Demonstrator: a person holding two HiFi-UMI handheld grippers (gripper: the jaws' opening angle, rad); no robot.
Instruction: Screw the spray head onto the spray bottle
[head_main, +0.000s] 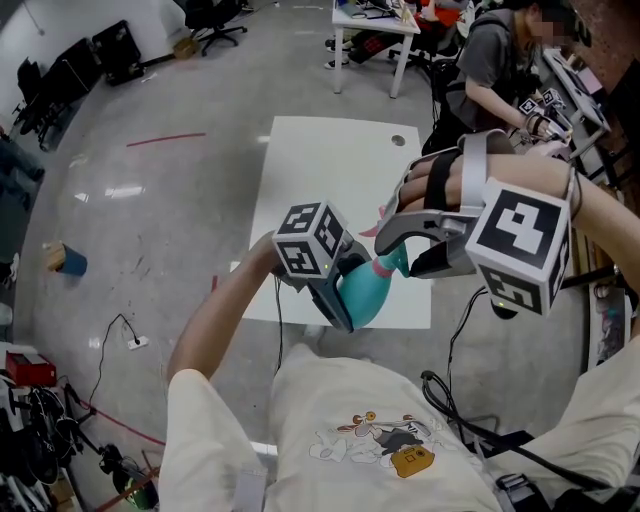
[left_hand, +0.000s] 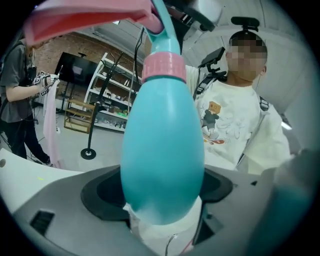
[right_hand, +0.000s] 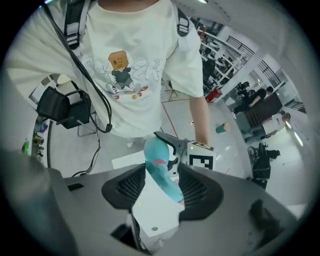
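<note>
I hold a teal spray bottle above the near edge of a white table, and my left gripper is shut on its body. In the left gripper view the bottle fills the space between the jaws of the left gripper, with the pink collar and the pink trigger on top. The spray head sits on the bottle's neck. My right gripper is around it with the jaws wide. In the right gripper view the spray head lies between the spread jaws of the right gripper, with a gap on the left side.
A seated person works at the back right, near another table. On the floor to the left are a blue cup, a cable and office chairs. Shelving stands beyond the table.
</note>
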